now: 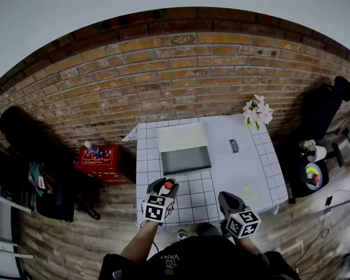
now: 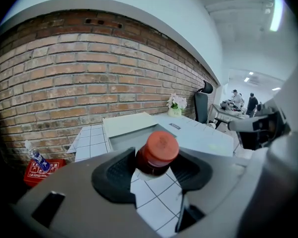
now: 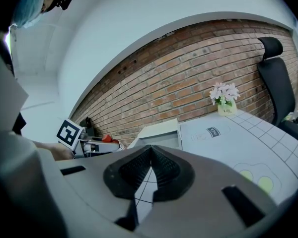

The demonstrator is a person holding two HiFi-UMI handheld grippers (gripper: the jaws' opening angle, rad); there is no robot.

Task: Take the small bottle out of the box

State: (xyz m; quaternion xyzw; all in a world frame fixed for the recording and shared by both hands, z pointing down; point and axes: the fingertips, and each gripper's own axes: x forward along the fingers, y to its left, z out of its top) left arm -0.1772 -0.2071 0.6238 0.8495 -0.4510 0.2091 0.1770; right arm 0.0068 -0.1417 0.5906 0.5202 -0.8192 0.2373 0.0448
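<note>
A small dark bottle with a red cap (image 2: pixel 157 152) stands upright between the pads of my left gripper (image 2: pixel 155 170), which is shut on it. In the head view the same bottle (image 1: pixel 168 186) and left gripper (image 1: pixel 161 197) hang over the near left part of the white gridded table (image 1: pixel 245 168), in front of the open grey box (image 1: pixel 184 150). The box (image 2: pixel 134 130) lies behind the bottle with its lid flipped back. My right gripper (image 3: pixel 150 170) is shut with nothing in it, and my right gripper (image 1: pixel 233 209) hovers at the table's near edge.
A pot of pink flowers (image 1: pixel 256 112) stands at the table's far right corner. A red crate (image 1: pixel 102 162) with a plastic bottle sits on the floor to the left. A black office chair (image 1: pixel 324 109) is at the right, against the brick wall (image 1: pixel 175 74).
</note>
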